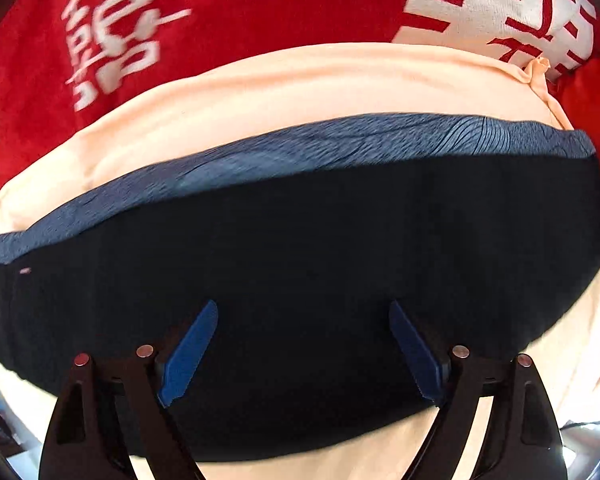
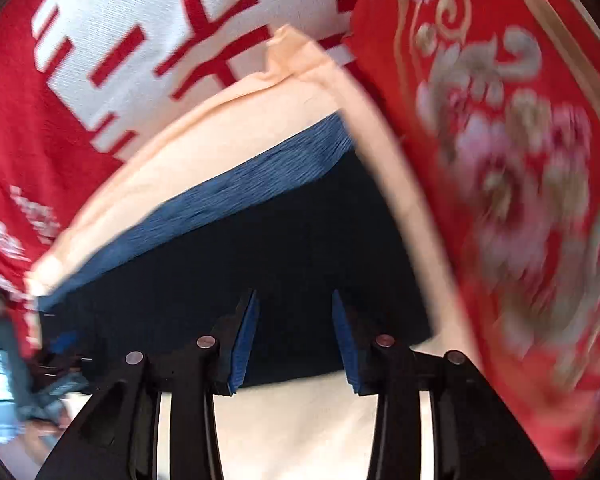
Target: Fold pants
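The pants [image 1: 300, 272] lie as a compact dark bundle on a peach cloth [image 1: 260, 92], which rests on red bedding [image 1: 228, 4]. A blue ribbed band [image 1: 320, 140] runs along the far edge of the bundle.

The left gripper [image 1: 304, 312] hangs over the near half of the pants with its jaws spread wide and nothing between them. The right gripper [image 2: 294, 300] is over the near right part of the pants [image 2: 260, 248], jaws parted and empty. Whether any fingertip touches the cloth cannot be told. The right view is blurred.

Step in hand, as judged: the pants appear already folded at least once, and both grippers are released, either between folds or at the end of the task.

Next move, if a further fold is wanted: lower each gripper to a near corner, pinch all layers together, and carry the edge toward the band without dragging the peach cloth.
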